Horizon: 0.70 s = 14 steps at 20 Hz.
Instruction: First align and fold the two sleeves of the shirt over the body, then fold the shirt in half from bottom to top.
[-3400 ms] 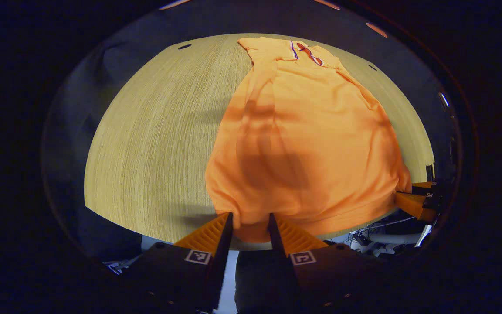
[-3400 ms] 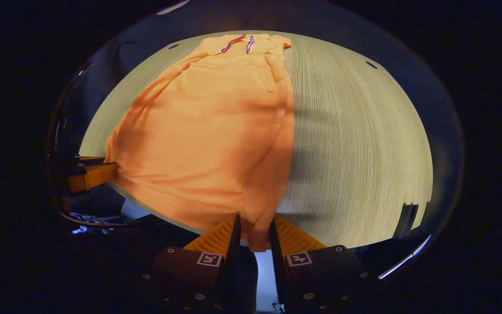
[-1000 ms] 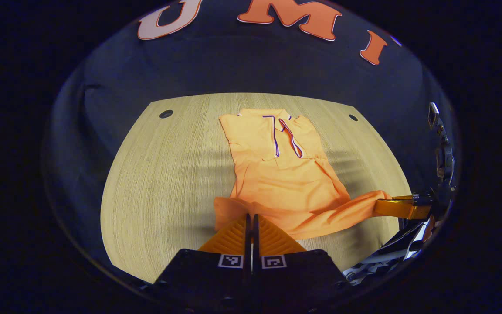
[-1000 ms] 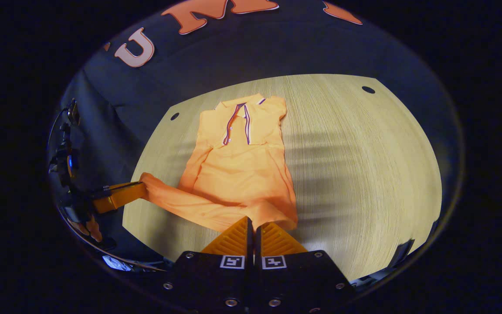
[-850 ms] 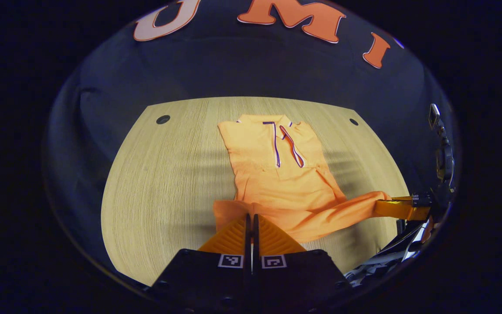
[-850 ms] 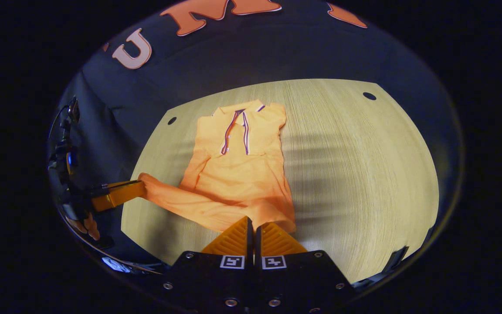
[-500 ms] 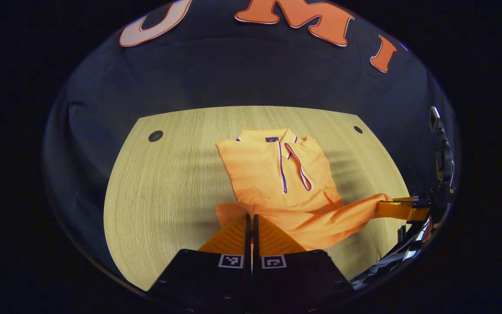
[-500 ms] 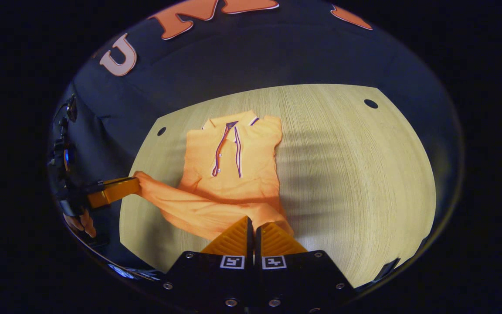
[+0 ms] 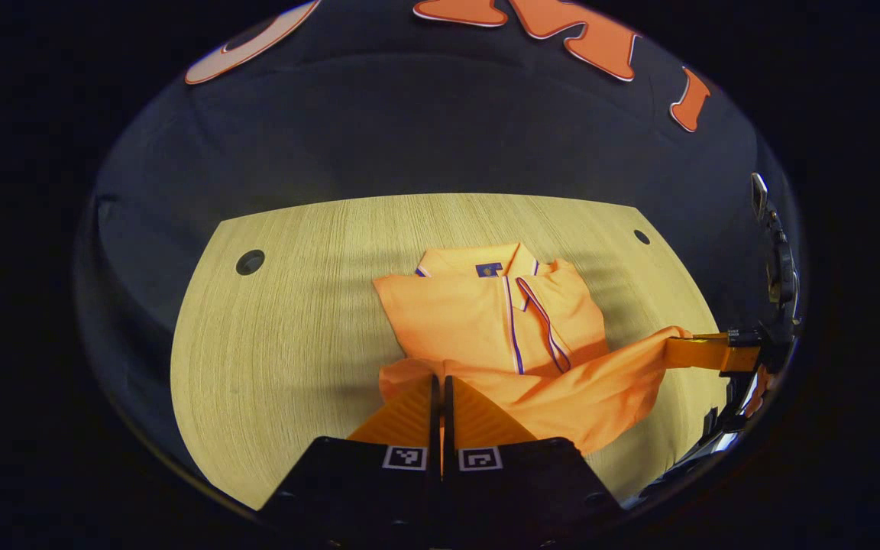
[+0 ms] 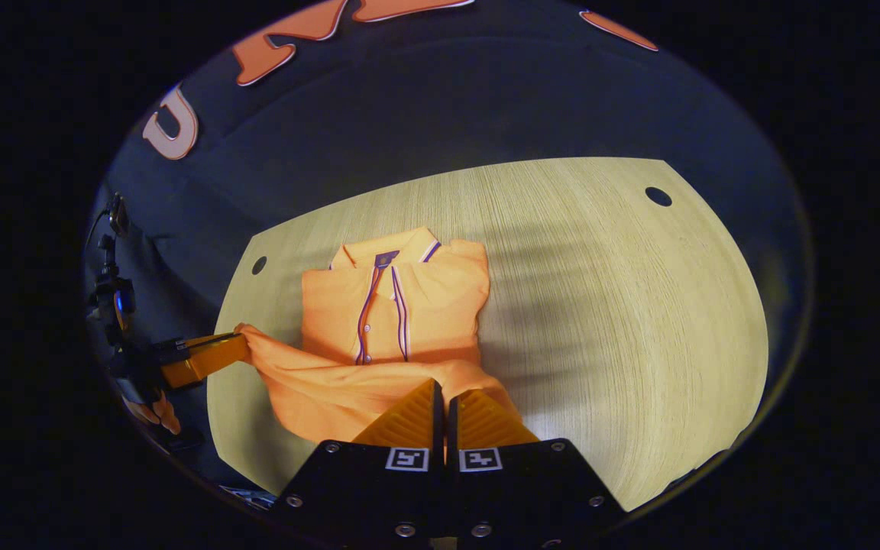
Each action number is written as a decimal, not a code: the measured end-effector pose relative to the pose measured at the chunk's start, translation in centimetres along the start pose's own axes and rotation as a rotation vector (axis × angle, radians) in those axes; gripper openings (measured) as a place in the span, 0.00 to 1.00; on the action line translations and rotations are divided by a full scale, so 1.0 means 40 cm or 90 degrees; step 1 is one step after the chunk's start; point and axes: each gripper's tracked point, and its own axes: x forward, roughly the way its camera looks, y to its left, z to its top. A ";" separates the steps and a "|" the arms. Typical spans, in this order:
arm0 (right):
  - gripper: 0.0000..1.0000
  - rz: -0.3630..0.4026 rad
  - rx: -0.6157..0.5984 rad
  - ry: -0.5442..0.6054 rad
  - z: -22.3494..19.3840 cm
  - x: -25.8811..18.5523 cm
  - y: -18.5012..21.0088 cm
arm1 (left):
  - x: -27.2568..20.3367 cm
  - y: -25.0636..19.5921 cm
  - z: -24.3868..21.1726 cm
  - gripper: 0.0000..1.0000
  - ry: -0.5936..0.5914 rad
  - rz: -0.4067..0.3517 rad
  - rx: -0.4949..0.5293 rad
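Both tongs — left (image 9: 440, 382), right (image 10: 446, 393) — pinched on the orange shirt (image 9: 486, 313) hem above bare wooden table (image 9: 287, 336).

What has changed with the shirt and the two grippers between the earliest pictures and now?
The left gripper and right gripper, open around the hem 3.4 s ago, closed on it and carried it up toward the collar, so the shirt is about half folded. The collar end stayed flat on the table, sleeves folded in.
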 end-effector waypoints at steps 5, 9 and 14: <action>0.00 -0.015 0.021 -0.007 0.064 0.046 -0.034 | 0.070 0.045 0.046 0.01 -0.010 0.019 0.005; 0.00 -0.027 0.023 0.003 0.102 0.100 -0.058 | 0.135 0.049 0.093 0.01 -0.008 0.006 -0.054; 0.01 -0.036 0.020 0.008 0.170 0.176 -0.050 | 0.200 0.078 0.156 0.01 -0.027 0.039 0.019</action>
